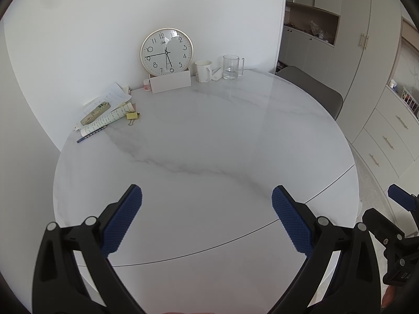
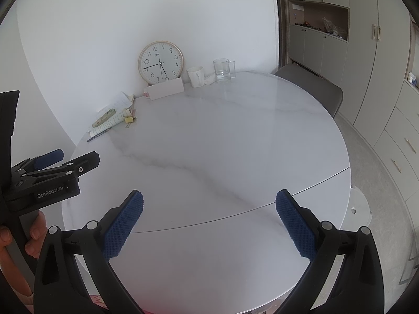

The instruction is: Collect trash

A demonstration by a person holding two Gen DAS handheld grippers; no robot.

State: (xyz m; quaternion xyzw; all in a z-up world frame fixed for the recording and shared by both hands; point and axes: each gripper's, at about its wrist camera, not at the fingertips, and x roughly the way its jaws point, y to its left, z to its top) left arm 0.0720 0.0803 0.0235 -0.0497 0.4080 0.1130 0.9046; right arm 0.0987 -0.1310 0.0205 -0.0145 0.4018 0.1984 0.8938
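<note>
A heap of papers [image 1: 110, 110] with a rolled printed sheet, a patterned case, a yellow binder clip [image 1: 133, 115] and a blue pen [image 1: 90, 134] lies at the far left of the round white marble table [image 1: 209, 157]. The heap also shows in the right wrist view [image 2: 112, 120]. A crumpled white tissue [image 1: 216, 74] lies between the mug and the glass. My left gripper [image 1: 207, 209] is open and empty above the table's near side. My right gripper [image 2: 209, 212] is open and empty, to the right of the left one [image 2: 60, 162].
A round clock [image 1: 166, 51] leans on the wall behind a white card box [image 1: 171, 81]. A white mug [image 1: 203, 71] and a glass mug [image 1: 231, 66] stand at the back. A grey chair [image 1: 314, 89] and cabinets [image 1: 379, 130] stand to the right.
</note>
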